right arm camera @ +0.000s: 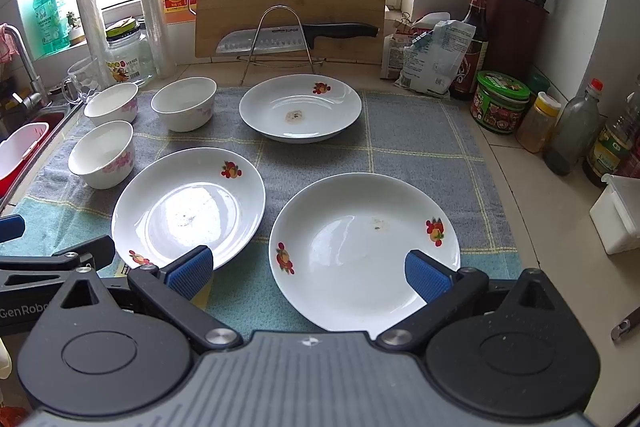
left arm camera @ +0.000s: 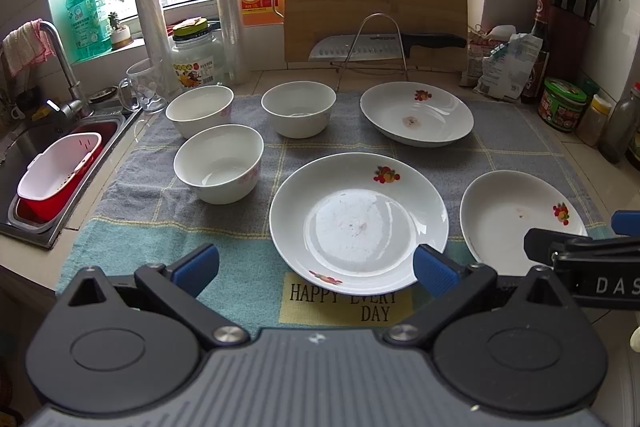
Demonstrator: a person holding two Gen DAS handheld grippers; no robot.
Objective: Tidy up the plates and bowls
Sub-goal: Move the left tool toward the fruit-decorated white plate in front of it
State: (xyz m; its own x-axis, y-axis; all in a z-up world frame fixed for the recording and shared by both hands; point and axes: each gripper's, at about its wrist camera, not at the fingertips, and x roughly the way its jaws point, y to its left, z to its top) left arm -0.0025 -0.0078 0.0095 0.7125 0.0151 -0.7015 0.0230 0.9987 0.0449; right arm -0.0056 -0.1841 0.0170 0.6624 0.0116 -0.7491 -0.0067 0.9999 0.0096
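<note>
Claws hovered low over the near edge of the towel (left arm camera: 132, 187), both spread wide and holding nothing. The left claw (left arm camera: 316, 267) faced the middle plate (left arm camera: 358, 223) squarely, the plate's near rim lying just beyond and between its blue pads. The right claw (right arm camera: 310, 273) stood the same way before the right plate (right arm camera: 364, 251), whose near rim sat between its own pads. Each claw was therefore nearer to its own plate, and neither touched it. A third plate (right arm camera: 300, 107) lay farther back, well apart from both claws, in front of the knife rack (right arm camera: 280, 43). Three bowls (left arm camera: 218, 163) stood upright and separate on the left side of the towel, nearer the left claw, beside the sink (left arm camera: 36, 163). Nothing looked stacked yet, so the sorting seemed hardly begun; the likely opening was a straight reach forward onto a near plate rim.
</note>
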